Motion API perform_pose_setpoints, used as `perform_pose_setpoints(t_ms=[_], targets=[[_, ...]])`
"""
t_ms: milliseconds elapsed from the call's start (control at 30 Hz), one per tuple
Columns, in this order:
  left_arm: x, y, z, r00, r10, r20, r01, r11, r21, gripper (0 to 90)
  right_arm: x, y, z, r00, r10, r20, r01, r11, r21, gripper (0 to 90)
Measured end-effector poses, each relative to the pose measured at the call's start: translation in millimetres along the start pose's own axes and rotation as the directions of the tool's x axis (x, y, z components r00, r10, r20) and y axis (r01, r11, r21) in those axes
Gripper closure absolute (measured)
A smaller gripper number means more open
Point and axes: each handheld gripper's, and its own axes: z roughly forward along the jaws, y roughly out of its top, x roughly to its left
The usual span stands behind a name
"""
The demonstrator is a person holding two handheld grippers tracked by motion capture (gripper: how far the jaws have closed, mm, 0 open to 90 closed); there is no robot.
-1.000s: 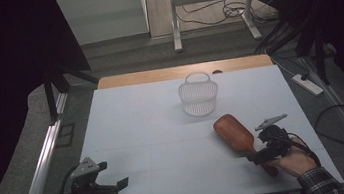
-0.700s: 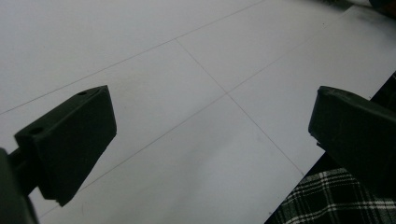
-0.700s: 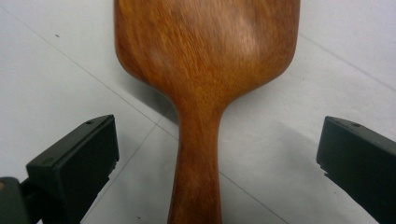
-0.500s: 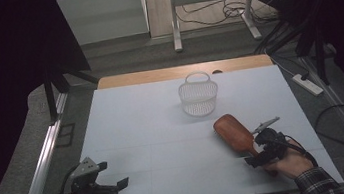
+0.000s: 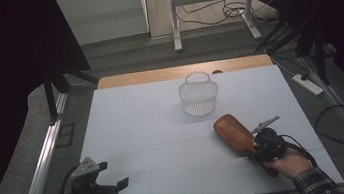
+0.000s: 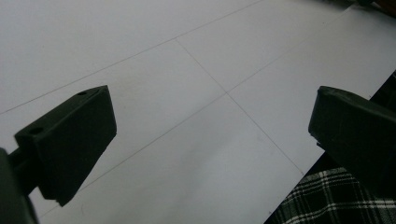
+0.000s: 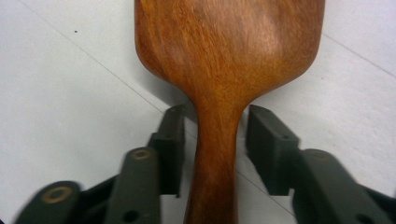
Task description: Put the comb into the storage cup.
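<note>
My right tongs [image 7: 214, 149] sit low over the table [image 5: 154, 129], their jaws on either side of the brush [image 7: 224, 70] where its handle narrows below the wide wooden head. The jaws have just been closing, with that neck between them; a thin gap shows on each side of the wood, so they flank it closely without yet clamping. I chose the neck because it is the slimmest part, and the flaring head just ahead of the jaws should stop the brush slipping forward once I squeeze.

The brush lies flat, head pointing away from my right tongs [image 5: 262, 143] toward the basket [image 5: 198, 96], which stands upright well beyond it. I judge that lying along the tongs' line like this makes a straight carry to the basket easy.

My left tongs [image 6: 210, 135] hover wide open and empty over bare table, well apart from the brush, leaving the right side room to work.
</note>
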Motion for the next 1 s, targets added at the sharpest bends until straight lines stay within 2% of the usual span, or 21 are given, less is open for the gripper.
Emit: perform_pose_setpoints(t_ms=[67,133,300,567,767,833,933,1000], targets=[[-0.2,0.0,0.0,1.0000,0.000,-0.001,0.000,1.0000,0.000,1.1,-1.1,0.4,1.0,1.0000,0.005,-0.003,-0.005,1.000,0.007,68.8],[0.0,0.0,0.0,1.0000,-0.001,-0.003,0.001,1.0000,0.000,1.1,-2.1,0.8,0.6,0.9997,0.025,-0.003,-0.025,1.000,0.013,71.7],[0.2,0.0,-0.2,1.0000,-0.003,-0.004,0.003,1.0000,-0.002,1.0,-2.0,0.8,-0.8,0.9996,0.029,0.001,-0.029,1.000,0.012,72.5],[-0.4,0.4,0.2,1.0000,0.001,-0.006,-0.001,1.0000,0.004,1.1,-0.8,-1.1,-4.1,0.9997,0.022,0.008,-0.021,1.000,-0.021,72.7],[-6.3,2.5,2.3,0.9985,0.041,-0.037,-0.040,0.9988,0.028,1.1,-1.9,-2.2,-7.8,0.9996,0.030,0.001,-0.030,0.998,-0.057,72.7],[-6.4,3.0,2.9,0.9988,0.038,-0.031,-0.037,0.9988,0.032,1.2,-1.9,-2.3,-8.3,0.9995,0.030,0.002,-0.030,0.998,-0.060,72.7],[-6.0,5.1,3.5,0.9996,0.022,0.018,-0.023,0.9997,0.013,1.2,-1.8,-2.6,-10.8,0.9996,0.026,-0.005,-0.026,0.997,-0.078,72.7],[-5.8,6.8,3.7,0.9992,0.025,0.032,-0.026,0.9997,0.003,1.4,-1.6,-2.4,-12.1,0.9997,0.024,-0.008,-0.025,0.996,-0.090,72.7]])
